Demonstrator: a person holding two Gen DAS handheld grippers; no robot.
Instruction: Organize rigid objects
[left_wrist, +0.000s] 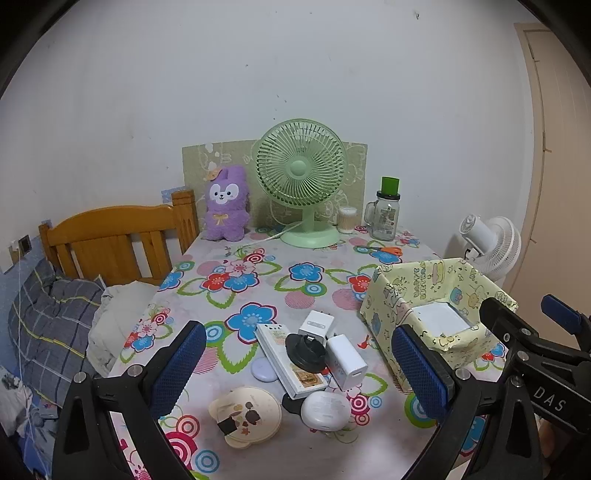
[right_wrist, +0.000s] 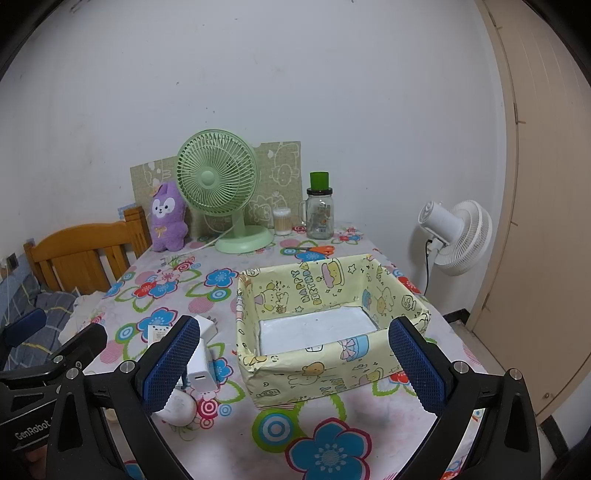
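Note:
A pile of small rigid items lies on the flowered table: two white chargers (left_wrist: 346, 360), a long white box (left_wrist: 288, 360), a black round holder (left_wrist: 305, 352), a white earbud case (left_wrist: 325, 410), a beige round compact (left_wrist: 245, 415) and a lilac disc (left_wrist: 264, 369). My left gripper (left_wrist: 299, 369) is open and empty, hovering above this pile. A yellow cartoon-print box (right_wrist: 332, 354), with only a white liner inside, stands to the right. My right gripper (right_wrist: 295, 365) is open and empty, in front of the box. A charger (right_wrist: 201, 365) and the earbud case (right_wrist: 181, 406) show at its left finger.
At the table's back stand a green desk fan (left_wrist: 301, 184), a purple plush (left_wrist: 225, 203), a glass jar with green lid (left_wrist: 386, 214), a cotton-swab tub (left_wrist: 347, 219) and orange scissors (left_wrist: 384, 251). A wooden bed headboard (left_wrist: 110, 240) is left; a white floor fan (right_wrist: 454, 236) is right.

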